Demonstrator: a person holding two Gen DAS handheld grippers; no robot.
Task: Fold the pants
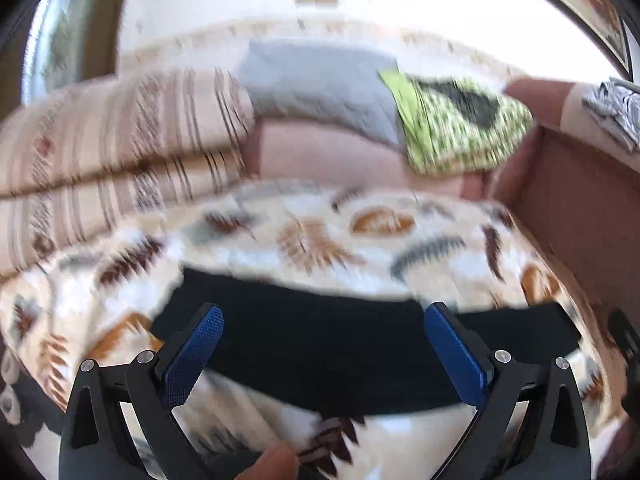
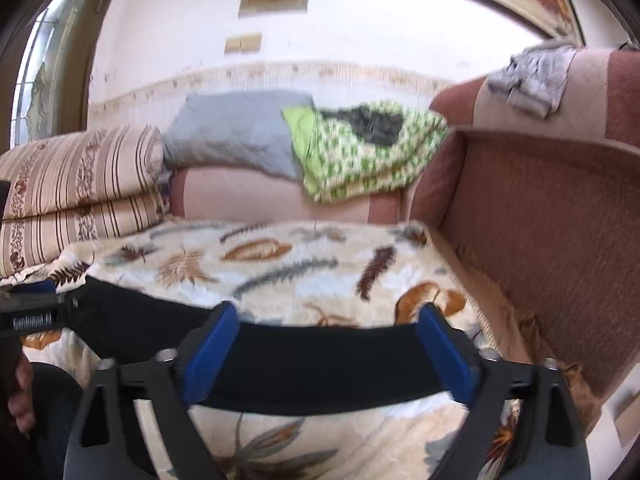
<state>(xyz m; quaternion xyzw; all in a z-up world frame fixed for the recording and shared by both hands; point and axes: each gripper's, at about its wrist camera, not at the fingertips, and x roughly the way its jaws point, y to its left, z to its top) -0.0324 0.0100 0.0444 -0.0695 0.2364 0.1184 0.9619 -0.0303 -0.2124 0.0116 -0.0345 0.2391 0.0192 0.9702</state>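
I see the pants lying as a flat black band across the leaf-print blanket that covers the couch seat. In the left wrist view the band runs from left of my left gripper out past its right finger, and the picture is smeared, so the cloth's edges are soft. In the right wrist view the pants stretch from the far left to just beyond my right gripper, ending near the blanket's right side.

My left gripper is spread wide, its 2 blue pads standing apart over the black cloth with nothing pinched between them. My right gripper is spread just as wide, its pads apart over the band and gripping nothing; whether the fingertips touch the cloth I cannot tell. At the left edge of the right wrist view I see part of the left gripper above the band's left end, with my left hand below it.

Behind the blanket, a striped folded quilt sits at the left. A gray pillow rests on the pink couch back, and a green patterned cloth lies just beside the pillow, overlapping its right side. The couch arm rises at the right, with a gray rag draped over its top.
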